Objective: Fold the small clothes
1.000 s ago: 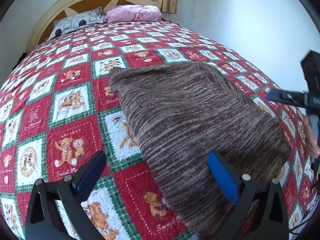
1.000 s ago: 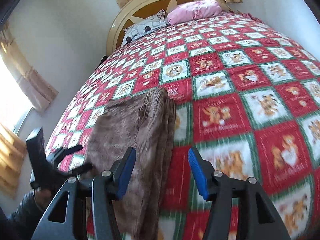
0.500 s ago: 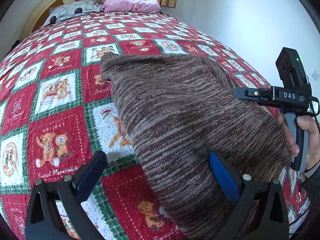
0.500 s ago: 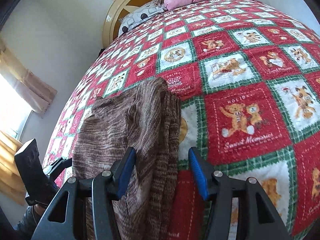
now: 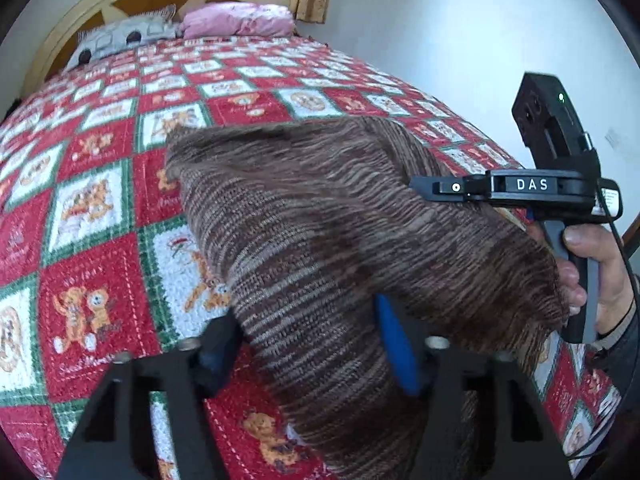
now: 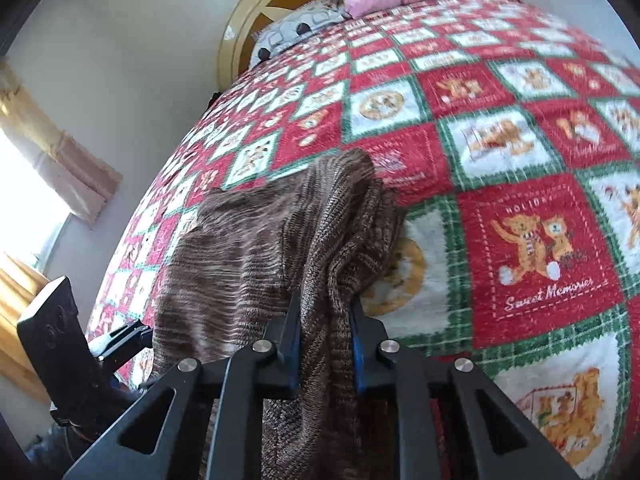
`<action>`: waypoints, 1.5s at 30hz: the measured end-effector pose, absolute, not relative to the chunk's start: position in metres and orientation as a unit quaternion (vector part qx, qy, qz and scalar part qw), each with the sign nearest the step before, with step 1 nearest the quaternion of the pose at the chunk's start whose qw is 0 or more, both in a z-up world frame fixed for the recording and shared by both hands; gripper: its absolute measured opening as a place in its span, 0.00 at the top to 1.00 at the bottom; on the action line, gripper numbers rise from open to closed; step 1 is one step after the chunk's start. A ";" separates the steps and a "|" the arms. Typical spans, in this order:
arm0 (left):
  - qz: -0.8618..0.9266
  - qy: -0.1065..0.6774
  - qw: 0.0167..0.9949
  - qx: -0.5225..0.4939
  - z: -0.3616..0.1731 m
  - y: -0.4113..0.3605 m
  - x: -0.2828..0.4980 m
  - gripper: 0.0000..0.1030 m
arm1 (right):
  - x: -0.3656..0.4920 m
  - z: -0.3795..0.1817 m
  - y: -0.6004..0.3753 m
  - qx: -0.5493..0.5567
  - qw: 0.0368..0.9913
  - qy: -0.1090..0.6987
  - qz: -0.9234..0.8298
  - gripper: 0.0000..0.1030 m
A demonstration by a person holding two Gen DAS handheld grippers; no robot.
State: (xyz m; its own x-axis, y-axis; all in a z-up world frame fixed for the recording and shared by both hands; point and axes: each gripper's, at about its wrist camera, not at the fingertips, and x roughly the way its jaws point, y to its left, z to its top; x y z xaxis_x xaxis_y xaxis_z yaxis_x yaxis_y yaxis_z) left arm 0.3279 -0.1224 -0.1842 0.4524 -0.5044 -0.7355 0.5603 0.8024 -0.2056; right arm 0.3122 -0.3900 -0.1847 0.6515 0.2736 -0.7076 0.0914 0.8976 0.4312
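A brown striped knit garment (image 5: 320, 216) lies on the bed quilt (image 5: 92, 272), its near edge lifted. My left gripper (image 5: 308, 344) is closed on the garment's near left part; cloth covers the gap between its blue pads. My right gripper (image 6: 324, 336) is shut on the garment (image 6: 256, 248) at its near right edge, the knit bunched between the pads. The right gripper also shows in the left wrist view (image 5: 520, 192), held in a hand. The left gripper shows at the lower left of the right wrist view (image 6: 120, 340).
The red, green and white teddy-bear quilt covers the whole bed. A pink pillow (image 5: 240, 20) and a grey pillow (image 5: 120, 36) lie by the wooden headboard (image 6: 280, 4). A white wall runs along the bed's right side; a curtained window (image 6: 40, 184) is on the left.
Both grippers have closed on the garment's near edge, one at each side. The near edge has lifted and bunched off the quilt.
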 end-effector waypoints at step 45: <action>-0.098 0.407 0.899 -0.127 -0.193 0.192 0.241 0.62 | 0.423 -0.182 -0.044 0.115 0.854 0.454 0.226 0.79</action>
